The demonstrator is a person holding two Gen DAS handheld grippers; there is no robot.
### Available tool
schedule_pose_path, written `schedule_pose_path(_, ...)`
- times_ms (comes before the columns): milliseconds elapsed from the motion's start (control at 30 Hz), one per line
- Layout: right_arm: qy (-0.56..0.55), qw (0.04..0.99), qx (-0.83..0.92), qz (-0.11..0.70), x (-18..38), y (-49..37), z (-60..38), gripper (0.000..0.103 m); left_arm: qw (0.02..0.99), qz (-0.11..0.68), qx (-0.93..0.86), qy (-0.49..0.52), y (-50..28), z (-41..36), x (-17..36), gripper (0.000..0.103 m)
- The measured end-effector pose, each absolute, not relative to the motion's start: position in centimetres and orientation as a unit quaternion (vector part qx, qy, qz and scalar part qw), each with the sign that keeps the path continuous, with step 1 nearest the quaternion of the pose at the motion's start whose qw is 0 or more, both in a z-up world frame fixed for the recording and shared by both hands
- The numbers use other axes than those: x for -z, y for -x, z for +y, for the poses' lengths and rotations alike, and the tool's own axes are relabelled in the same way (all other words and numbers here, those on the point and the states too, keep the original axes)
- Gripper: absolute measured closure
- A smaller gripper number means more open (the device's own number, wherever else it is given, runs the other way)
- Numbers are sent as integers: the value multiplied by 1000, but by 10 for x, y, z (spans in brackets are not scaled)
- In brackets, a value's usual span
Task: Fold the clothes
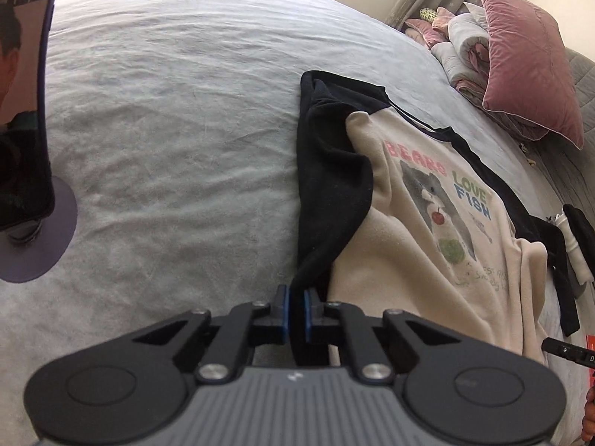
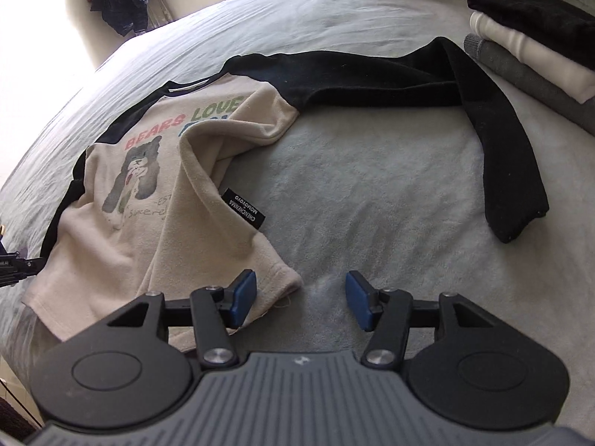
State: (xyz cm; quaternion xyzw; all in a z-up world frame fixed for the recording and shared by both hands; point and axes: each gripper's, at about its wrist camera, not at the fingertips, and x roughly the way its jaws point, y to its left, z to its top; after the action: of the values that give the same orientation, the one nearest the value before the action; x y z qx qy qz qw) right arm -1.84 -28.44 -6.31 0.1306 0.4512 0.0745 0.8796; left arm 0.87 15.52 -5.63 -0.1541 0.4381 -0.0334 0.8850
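From the left wrist view, the left tongs (image 1: 295,312) are pinching the cuff of the black sleeve (image 1: 331,186), which is running up alongside the cream sweatshirt (image 1: 416,245) lying on the grey bed (image 1: 167,130); a pink pillow (image 1: 528,70) is leaning beyond. Judging from this, carrying the cuff low and straight across the printed chest would be keeping the sleeve flat.

From the right wrist view, the right tongs (image 2: 301,303) are standing wide, holding nothing, hovering just beside the rumpled hem corner. The other sleeve (image 2: 483,119) is sprawling outward, bent, near a stack of folded clothes (image 2: 528,44). Smoothing the turned-over side panel before folding would likely be giving cleaner edges.
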Motion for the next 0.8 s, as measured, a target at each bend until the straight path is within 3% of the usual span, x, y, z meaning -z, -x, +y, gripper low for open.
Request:
schedule_pose_path(267,-151,877,-79,449,58,21,-288,46,950,296,-89,-39,4,130,6,96)
schedule_pose_path(433,-143,879,-81,448,59,21,-288,46,942,279,-154,-107,-8,135,7,96)
schedule_pose_path(633,-136,877,-90,452,61,20,-287,46,937,328,-111,-37,-9,157,11,90)
schedule_pose_path(700,-136,875,-96,455,63,20,-285,46,935,346,-77,1,-4,166,11,74)
schedule_pose_path(767,-135,872,-103,459,65,20,-283,46,927,370,-45,32,-2,175,13,69)
schedule_pose_path(800,-134,871,-106,460,66,19,-283,52,923,381,-30,51,-1,179,15,69)
